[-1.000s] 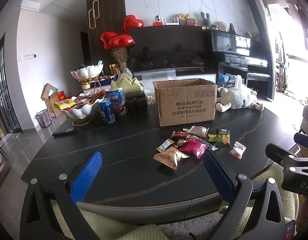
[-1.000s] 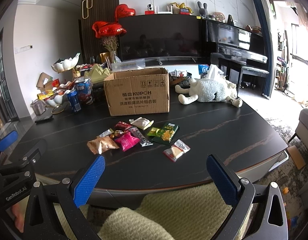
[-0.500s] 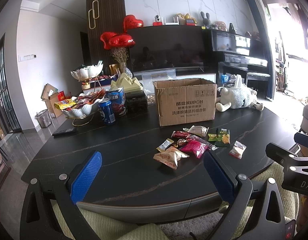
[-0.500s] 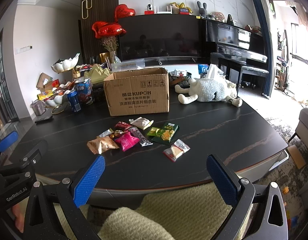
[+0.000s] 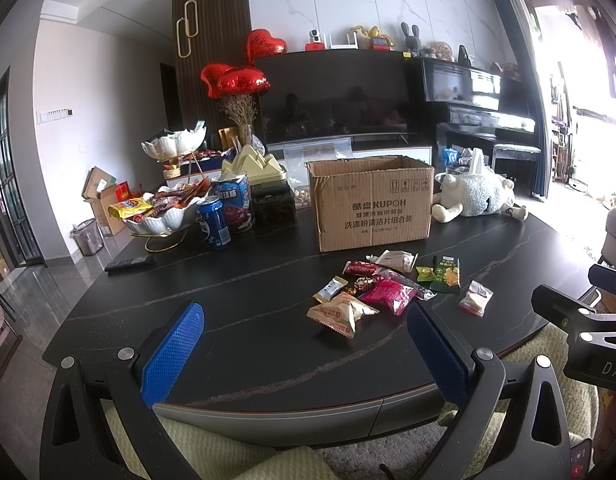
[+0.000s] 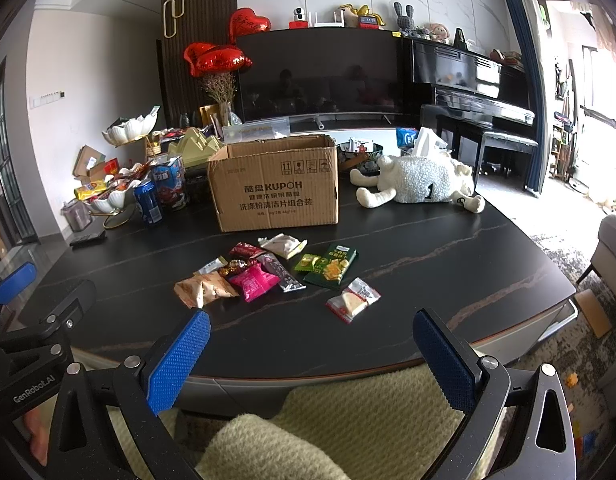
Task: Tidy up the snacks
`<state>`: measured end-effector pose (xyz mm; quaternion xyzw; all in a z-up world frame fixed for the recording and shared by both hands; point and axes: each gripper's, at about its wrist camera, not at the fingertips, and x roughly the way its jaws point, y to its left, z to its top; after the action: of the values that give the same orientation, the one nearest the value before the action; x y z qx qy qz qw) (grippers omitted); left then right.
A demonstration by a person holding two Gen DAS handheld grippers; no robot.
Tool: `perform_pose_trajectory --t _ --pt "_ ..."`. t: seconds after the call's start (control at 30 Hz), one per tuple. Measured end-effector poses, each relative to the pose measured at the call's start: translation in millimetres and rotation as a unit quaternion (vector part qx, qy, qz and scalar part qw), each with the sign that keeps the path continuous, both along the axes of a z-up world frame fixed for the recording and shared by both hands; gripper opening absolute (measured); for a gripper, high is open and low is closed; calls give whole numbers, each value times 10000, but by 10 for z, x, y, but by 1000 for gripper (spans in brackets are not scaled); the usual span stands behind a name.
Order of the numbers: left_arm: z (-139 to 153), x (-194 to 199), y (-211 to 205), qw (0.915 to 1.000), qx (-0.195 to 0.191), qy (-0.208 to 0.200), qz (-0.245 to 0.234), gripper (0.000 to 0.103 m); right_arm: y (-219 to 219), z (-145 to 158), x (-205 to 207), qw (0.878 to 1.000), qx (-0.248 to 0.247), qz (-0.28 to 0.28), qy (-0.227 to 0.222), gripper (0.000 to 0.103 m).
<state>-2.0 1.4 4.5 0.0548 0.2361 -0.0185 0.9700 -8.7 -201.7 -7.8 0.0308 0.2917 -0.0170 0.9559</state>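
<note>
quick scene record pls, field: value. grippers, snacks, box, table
left gripper: open, empty, held back at the table's near edge
right gripper: open, empty, held back at the near edge
snacks: loose packets in a cluster on the table, in front of the box
stray packet: red-white, apart from the cluster
box: cardboard, open top, upright
table: dark

Black angular frames with silver screws, dimpled blue pads (image 5: 174, 350) on each finger; white "GenRobot.AI" lettering (image 6: 32, 389) on one housing.
</note>
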Motion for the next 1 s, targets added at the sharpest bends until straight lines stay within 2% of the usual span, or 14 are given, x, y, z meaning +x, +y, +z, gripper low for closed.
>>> perform_pose_trajectory --t 0.73,0.87,1.0 --pt "-9 7 -8 10000 9 31 -7 103 15 -33 26 10000 -1 27 19 103" --pt "-77 63 -19 9999 75 137 -14 103 51 -8 84 9999 -49 69 86 103" --pt "-209 158 -16 9996 205 183 -112 103 28 -129 250 9996 -29 119 264 103"
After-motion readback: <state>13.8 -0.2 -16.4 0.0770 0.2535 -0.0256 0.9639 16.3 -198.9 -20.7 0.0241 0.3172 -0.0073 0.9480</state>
